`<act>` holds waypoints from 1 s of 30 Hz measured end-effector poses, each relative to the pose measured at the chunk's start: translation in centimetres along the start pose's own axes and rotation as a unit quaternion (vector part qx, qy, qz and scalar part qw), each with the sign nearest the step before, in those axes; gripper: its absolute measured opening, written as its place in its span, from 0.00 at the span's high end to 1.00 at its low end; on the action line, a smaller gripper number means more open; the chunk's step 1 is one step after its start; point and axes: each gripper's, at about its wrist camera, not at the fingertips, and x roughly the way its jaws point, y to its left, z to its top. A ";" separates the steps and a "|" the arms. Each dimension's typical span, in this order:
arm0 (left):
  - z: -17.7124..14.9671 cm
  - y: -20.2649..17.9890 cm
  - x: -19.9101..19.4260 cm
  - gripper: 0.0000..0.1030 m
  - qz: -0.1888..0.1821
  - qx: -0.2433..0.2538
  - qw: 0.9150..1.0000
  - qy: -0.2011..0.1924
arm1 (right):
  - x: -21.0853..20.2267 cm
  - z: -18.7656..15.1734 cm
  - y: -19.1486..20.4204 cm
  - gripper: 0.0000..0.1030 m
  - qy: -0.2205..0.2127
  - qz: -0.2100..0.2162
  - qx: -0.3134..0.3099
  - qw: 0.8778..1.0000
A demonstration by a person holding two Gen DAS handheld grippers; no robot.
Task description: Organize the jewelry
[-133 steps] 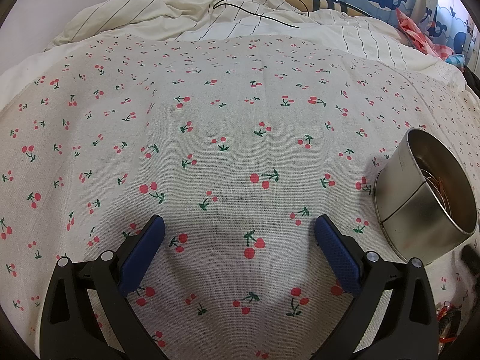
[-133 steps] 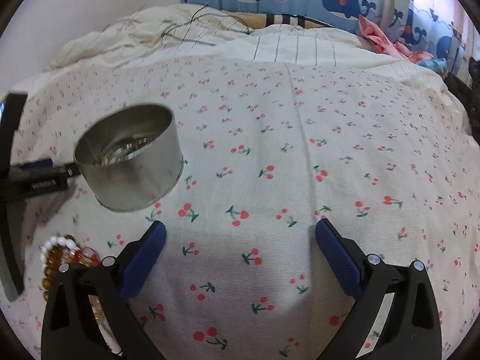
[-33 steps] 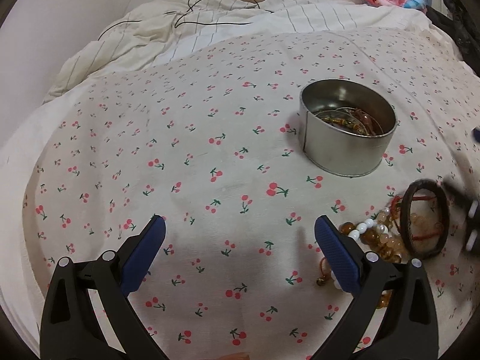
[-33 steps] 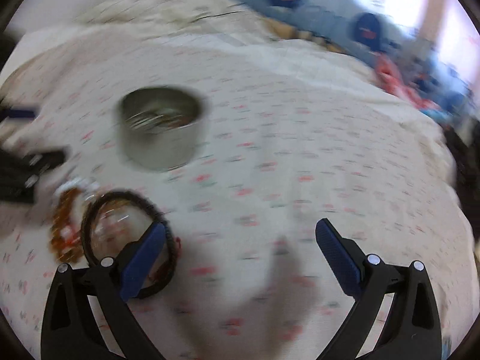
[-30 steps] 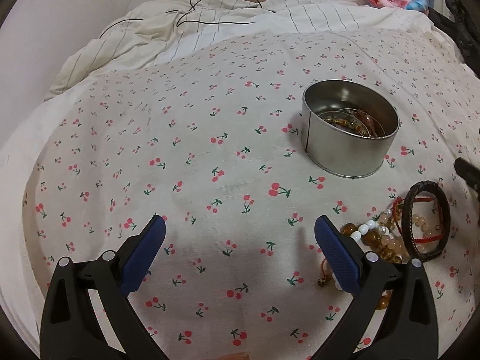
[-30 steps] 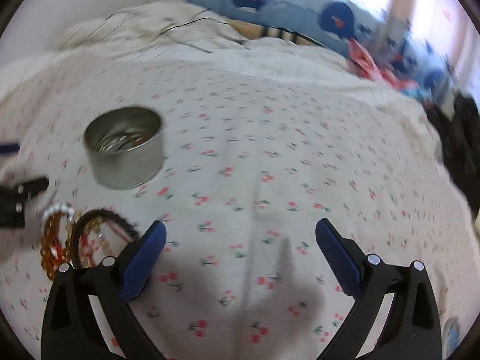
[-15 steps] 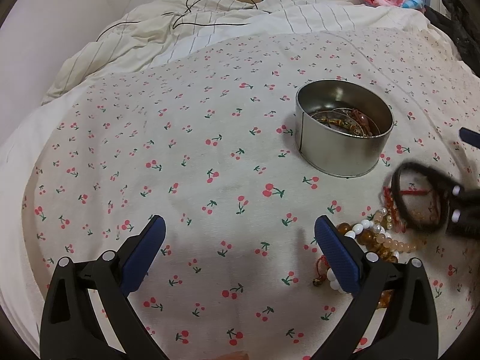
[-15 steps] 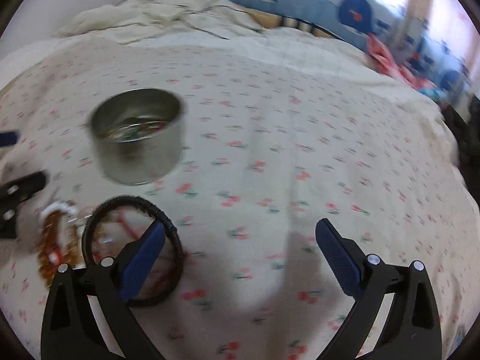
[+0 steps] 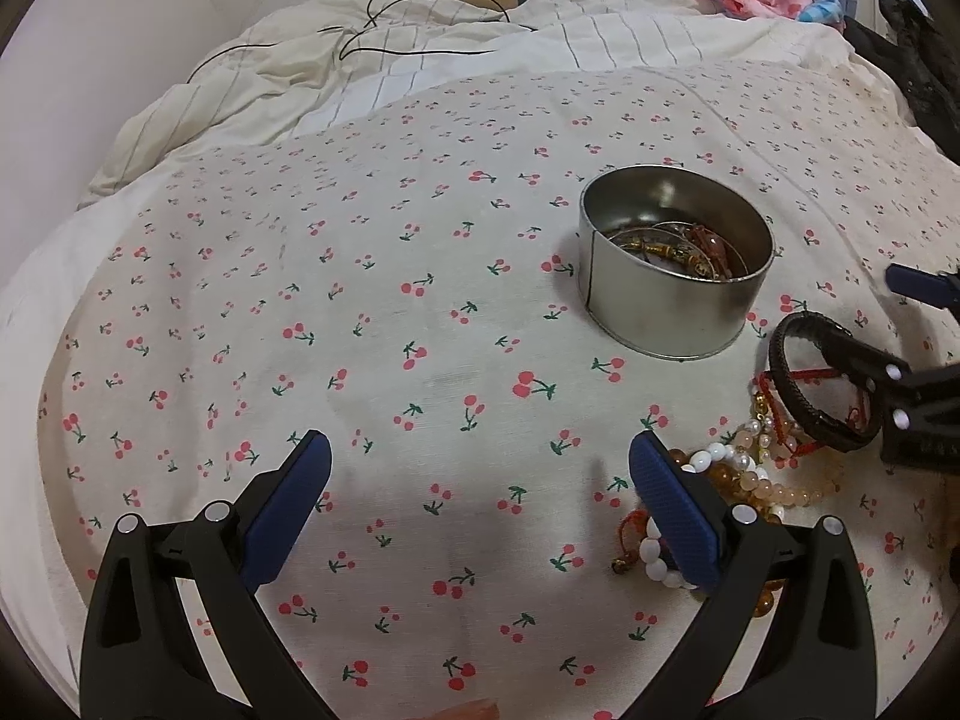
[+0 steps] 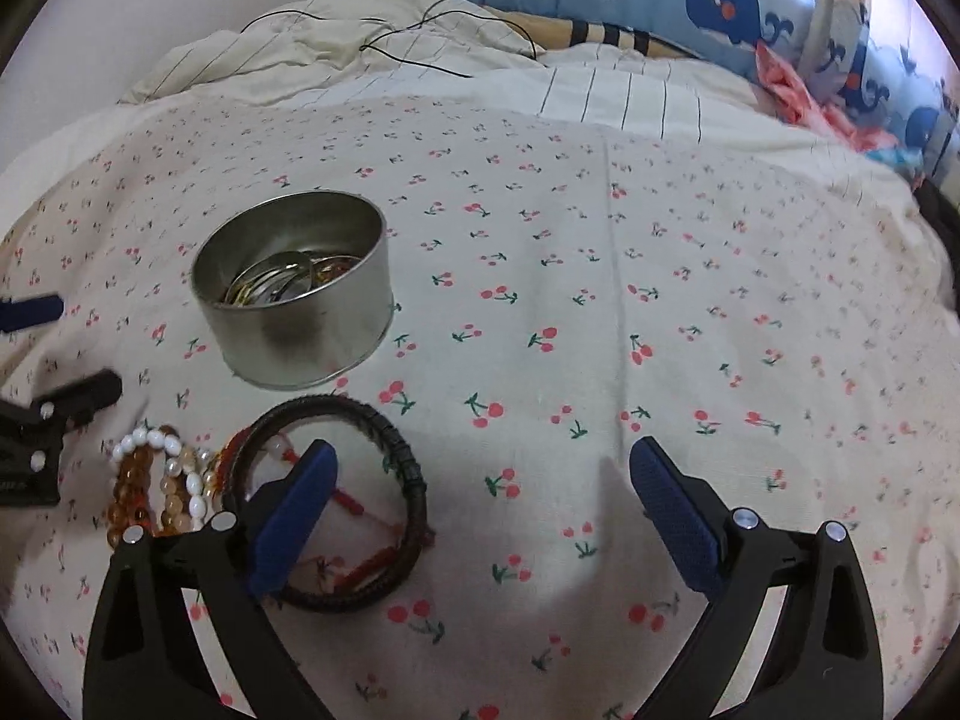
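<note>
Item: black braided bracelet (image 10: pixel 336 504), lying on the bead pile beside the round tin (image 10: pixel 294 297); my right gripper (image 10: pixel 480 480) spread wide, one finger inside its loop. Left gripper (image 9: pixel 480 474) released, idle. Risk: red cord (image 10: pixel 360 564) snagging, dragging beads along
</note>
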 end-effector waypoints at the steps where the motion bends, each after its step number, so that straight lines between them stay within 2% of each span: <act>1: 0.0 -0.1 0.0 0.07 0.000 0.001 1.000 0.000 | 0.2 0.1 0.1 0.27 0.005 -0.003 -0.007 1.000; 3: -0.1 -0.1 0.0 0.07 0.003 0.001 1.000 0.000 | 0.5 0.0 0.8 0.40 0.013 -0.010 -0.031 0.999; 7: -0.1 -0.3 0.1 0.07 0.006 0.005 1.000 0.000 | 0.3 -0.1 1.3 0.62 0.017 0.005 -0.043 0.999; 9: -0.1 -0.3 0.0 0.07 0.006 0.007 1.000 -0.001 | 0.1 -0.1 0.9 0.85 0.019 0.014 -0.030 0.999; 15: 0.0 -0.4 -0.1 0.07 0.006 0.009 1.000 -0.002 | -1.5 0.5 -1.8 0.88 0.012 0.080 0.050 0.995; 18: 0.0 -0.3 -0.1 0.07 -0.003 0.007 1.000 -0.002 | -2.3 0.7 -3.0 0.90 0.003 0.082 0.071 0.994; 21: 0.0 -0.4 -0.1 0.07 -0.003 0.008 1.000 -0.003 | -2.8 0.9 -4.2 0.90 -0.001 0.071 0.089 0.994; 23: 0.0 -0.3 -0.1 0.07 -0.017 0.003 1.000 -0.002 | -2.5 0.9 -5.2 0.90 0.011 0.062 0.100 0.993; 25: 0.0 -0.2 -0.2 0.07 -0.040 -0.002 0.999 -0.001 | -2.2 0.6 -6.1 0.90 0.016 0.082 0.118 0.990; 26: 0.0 -0.2 -0.4 0.07 -0.054 -0.005 0.999 -0.002 | -2.2 0.6 -6.2 0.76 0.011 0.095 0.129 0.987; 27: 0.1 -0.2 -0.4 0.07 -0.063 -0.006 0.998 -0.003 | -2.3 0.7 -5.9 0.46 0.003 0.106 0.129 0.986; 28: 0.1 -0.2 -0.6 0.07 -0.071 -0.005 0.997 -0.005 | -2.4 0.9 -5.1 0.35 -0.008 0.106 0.115 0.988; 30: 0.1 -0.3 -0.7 0.07 -0.085 -0.004 0.996 -0.008 | -2.2 1.1 -3.3 0.32 -0.013 0.094 0.073 0.993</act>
